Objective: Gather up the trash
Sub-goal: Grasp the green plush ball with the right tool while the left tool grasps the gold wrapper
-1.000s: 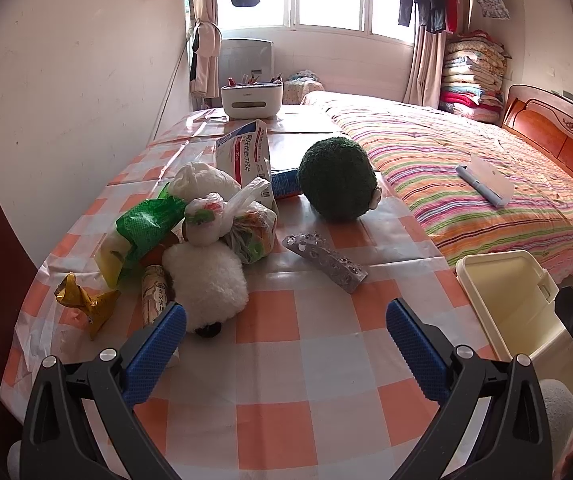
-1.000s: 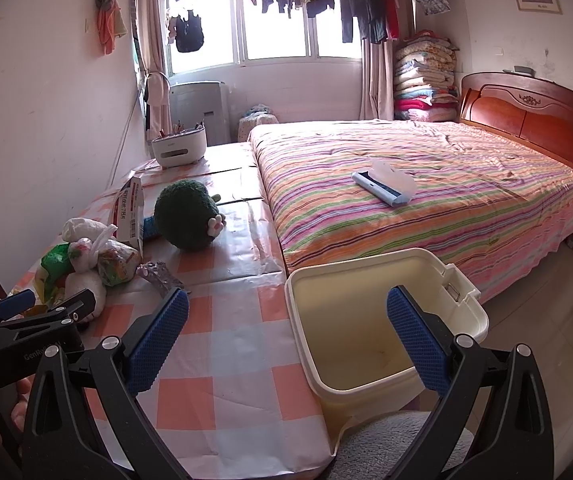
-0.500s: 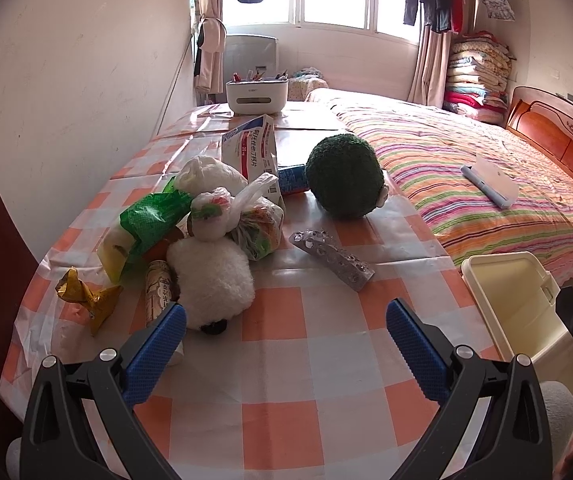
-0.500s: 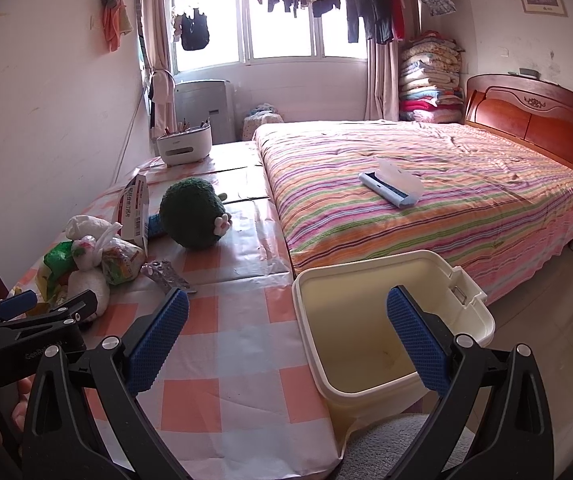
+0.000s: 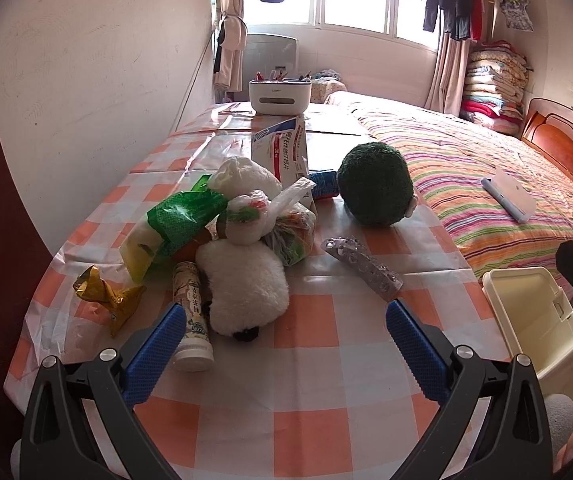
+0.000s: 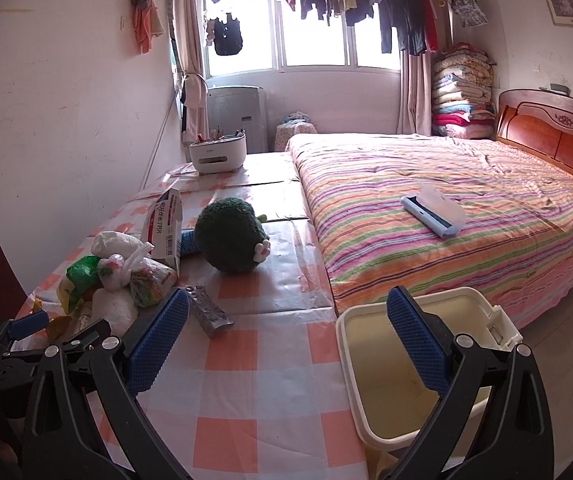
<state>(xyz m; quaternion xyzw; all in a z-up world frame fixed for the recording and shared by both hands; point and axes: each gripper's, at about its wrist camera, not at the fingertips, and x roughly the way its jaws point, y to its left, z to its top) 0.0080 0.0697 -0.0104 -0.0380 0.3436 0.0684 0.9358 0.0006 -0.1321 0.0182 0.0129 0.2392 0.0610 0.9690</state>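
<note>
while both tongs hang spread and empty over the near edge of the counter (image 5: 310, 412), nothing has gone into the bin (image 6: 426, 364) yet. the trash sits in a heap on the left part of the counter: a gold wrapper (image 5: 104, 294), a green bag (image 5: 174, 224), a tied bag (image 5: 282, 228), a tube (image 5: 192, 320) and a blister strip (image 5: 360, 266). the left tongs (image 5: 286, 344) are nearer; the tube lies just ahead of their left finger, its long axis running toward the camera, so i judge a small shift left would line it up. the right tongs (image 6: 288, 338) hover by the bin, which stands off the counter's right edge.
</note>
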